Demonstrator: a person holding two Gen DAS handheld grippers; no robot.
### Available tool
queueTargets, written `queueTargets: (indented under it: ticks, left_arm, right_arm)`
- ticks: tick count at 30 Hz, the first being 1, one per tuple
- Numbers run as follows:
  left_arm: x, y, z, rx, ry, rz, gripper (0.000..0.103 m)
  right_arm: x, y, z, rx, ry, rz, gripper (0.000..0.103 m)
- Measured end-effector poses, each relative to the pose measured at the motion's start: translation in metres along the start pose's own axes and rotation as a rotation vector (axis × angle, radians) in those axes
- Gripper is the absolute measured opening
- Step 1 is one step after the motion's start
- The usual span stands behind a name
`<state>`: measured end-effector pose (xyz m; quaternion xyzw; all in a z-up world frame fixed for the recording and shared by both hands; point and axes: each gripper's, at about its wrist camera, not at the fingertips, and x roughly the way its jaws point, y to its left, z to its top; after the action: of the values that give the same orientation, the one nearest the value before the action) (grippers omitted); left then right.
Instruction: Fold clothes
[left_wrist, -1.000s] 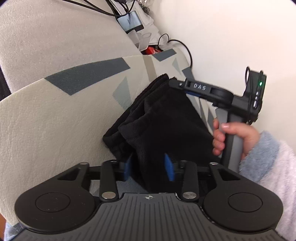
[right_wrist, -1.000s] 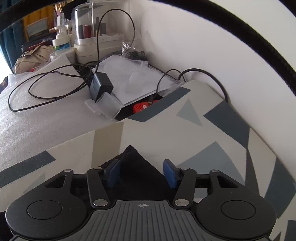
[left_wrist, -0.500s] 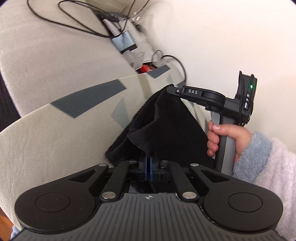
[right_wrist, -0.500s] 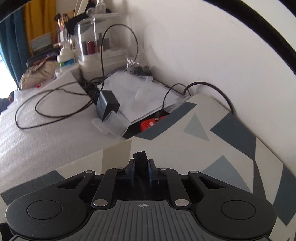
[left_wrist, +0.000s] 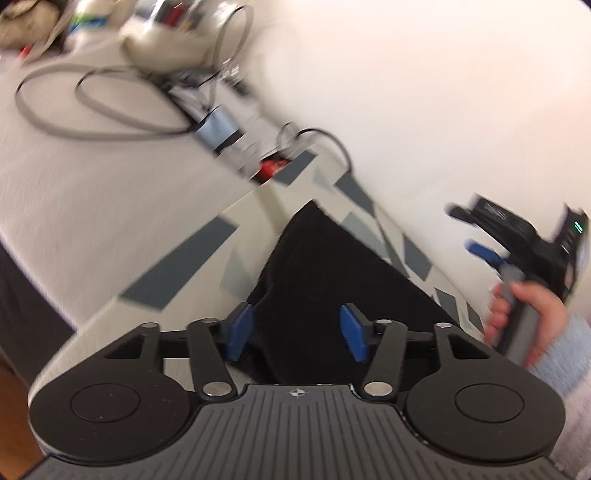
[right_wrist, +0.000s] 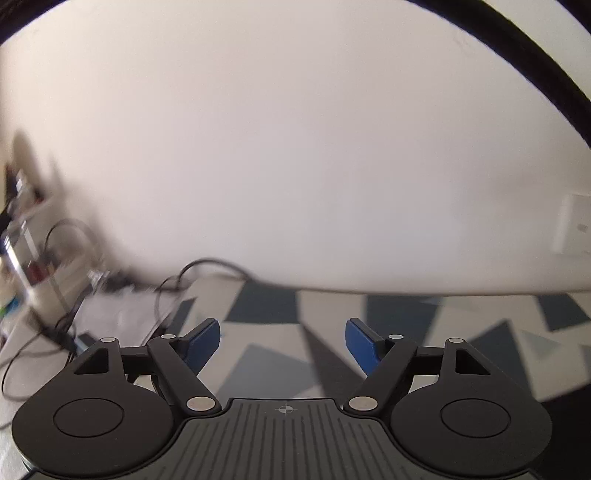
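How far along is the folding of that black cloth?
The black cloth already lies doubled into a rough triangle on the patterned cushion. Nothing is in hand: the left claw and right claw are opening, pads off the cloth. Probably left: a further fold or tidying; blur hides details.

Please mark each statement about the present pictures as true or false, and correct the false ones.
1. The black cloth lies on the patterned mat. True.
2. The right hand-held gripper clamps the cloth. False: its jaws are opening with nothing between them.
3. The left hand-held gripper is shut tight. False: its jaws are opening, and the pads do not press the cloth.
4. Cables lie on the surface beyond the mat. True.
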<state>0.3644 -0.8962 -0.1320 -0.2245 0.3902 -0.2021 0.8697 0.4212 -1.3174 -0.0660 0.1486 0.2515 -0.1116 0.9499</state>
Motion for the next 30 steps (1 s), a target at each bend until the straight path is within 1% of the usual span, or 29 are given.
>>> queueTargets:
  ticks: [2,4,7,9,10,12,13,14,15,16,17,18,19,20,22,24,25,27,28,30]
  left_arm:
    - [0.004,-0.011,0.007,0.073,0.004,-0.017,0.059]
    - [0.02,-0.02,0.013,0.111,0.052,-0.026,0.059]
    - [0.049,-0.032,0.015,0.18,0.133,-0.018,0.059]
    - [0.069,-0.042,0.01,0.244,0.179,0.024,0.059]
    - [0.077,-0.046,0.006,0.272,0.201,0.039,0.059]
    - [0.09,-0.055,-0.003,0.332,0.231,0.059,0.06]
    - [0.095,-0.059,-0.008,0.356,0.244,0.078,0.061]
    - [0.1,-0.063,-0.013,0.379,0.256,0.097,0.062]
    - [0.105,-0.066,-0.018,0.399,0.269,0.115,0.063]
    - [0.108,-0.068,-0.022,0.409,0.281,0.127,0.064]
    - [0.11,-0.069,-0.025,0.421,0.285,0.14,0.066]
    - [0.11,-0.072,-0.027,0.439,0.282,0.15,0.069]
    - [0.11,-0.074,-0.029,0.454,0.284,0.16,0.07]
    - [0.112,-0.077,-0.031,0.467,0.29,0.169,0.075]
    - [0.116,-0.084,-0.033,0.491,0.3,0.193,0.08]
    - [0.12,-0.088,-0.035,0.505,0.313,0.21,0.09]
    - [0.122,-0.091,-0.036,0.511,0.319,0.219,0.091]
    - [0.126,-0.095,-0.037,0.501,0.331,0.246,0.096]
    - [0.128,-0.098,-0.037,0.498,0.339,0.26,0.096]
    - [0.131,-0.107,-0.038,0.511,0.353,0.275,0.096]
  right_arm:
    - [-0.048,-0.051,-0.001,0.075,-0.058,-0.109,0.075]
    - [-0.095,-0.101,-0.007,0.133,-0.102,-0.233,0.075]
    - [-0.165,-0.173,-0.027,0.217,-0.113,-0.463,0.075]
    - [-0.21,-0.213,-0.049,0.306,-0.105,-0.62,0.075]
    - [-0.231,-0.231,-0.063,0.367,-0.098,-0.682,0.075]
    - [-0.264,-0.254,-0.096,0.497,-0.088,-0.774,0.074]
    - [-0.273,-0.258,-0.112,0.538,-0.075,-0.807,0.074]
    - [-0.281,-0.262,-0.129,0.578,-0.061,-0.84,0.074]
    - [-0.282,-0.262,-0.143,0.584,-0.037,-0.86,0.075]
    - [-0.28,-0.258,-0.156,0.568,-0.009,-0.87,0.075]
    - [-0.275,-0.253,-0.164,0.535,0.021,-0.871,0.078]
    - [-0.267,-0.247,-0.171,0.487,0.046,-0.866,0.081]
    - [-0.261,-0.241,-0.175,0.422,0.064,-0.86,0.088]
    - [-0.252,-0.233,-0.178,0.344,0.074,-0.856,0.095]
    - [-0.235,-0.219,-0.183,0.201,0.095,-0.86,0.097]
    - [-0.227,-0.221,-0.184,0.172,0.123,-0.888,0.097]
    - [-0.223,-0.222,-0.185,0.159,0.136,-0.902,0.097]
    - [-0.22,-0.234,-0.186,0.215,0.136,-0.952,0.097]
    - [-0.219,-0.24,-0.186,0.246,0.136,-0.976,0.097]
    - [-0.22,-0.251,-0.186,0.294,0.105,-0.99,0.097]
